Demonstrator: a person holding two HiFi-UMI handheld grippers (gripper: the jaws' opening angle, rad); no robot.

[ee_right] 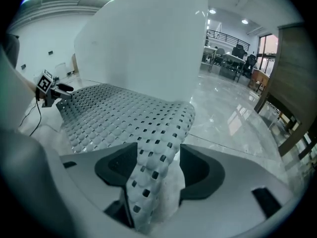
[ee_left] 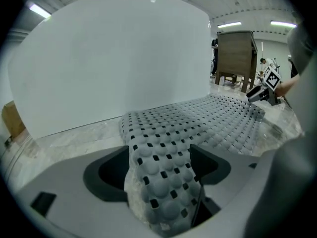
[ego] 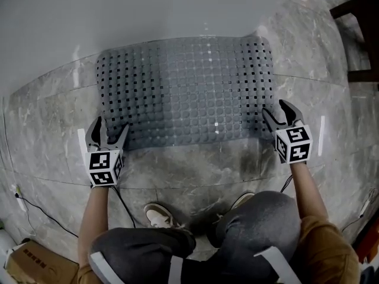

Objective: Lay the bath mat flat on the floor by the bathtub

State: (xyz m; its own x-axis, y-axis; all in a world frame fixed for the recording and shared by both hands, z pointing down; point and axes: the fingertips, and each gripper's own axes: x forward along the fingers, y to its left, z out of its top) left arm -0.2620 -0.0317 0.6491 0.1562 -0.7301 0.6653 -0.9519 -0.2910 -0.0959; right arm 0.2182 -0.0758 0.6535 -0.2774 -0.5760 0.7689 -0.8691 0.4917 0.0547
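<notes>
**tub_q:** What's the texture like, and where has it been put?

**mat_a:** A grey rubber bath mat is seen, rectangular with rounded corners. It's covered in rows of round bumps and punched through with small square holes. It's spread out on the glossy grey veined stone floor, with its far long edge right up against the smooth white bathtub side. Most of it is lying flat; only the two near corners are raised a bit.

**tub_q:** And the grippers? Is anything actually being held?

**mat_a:** The left gripper is parked at the near left corner, and the right gripper at the near right one. In the left gripper view the jaws are spread fairly wide, and the bumpy corner is draped up between the dark pads with slack showing at one side, so it isn't pinched. Same thing in the right gripper view: jaws well apart, and the corner flap is standing loose between them with a gap beside it. So the mat is straddled at both corners but not clamped.
</notes>
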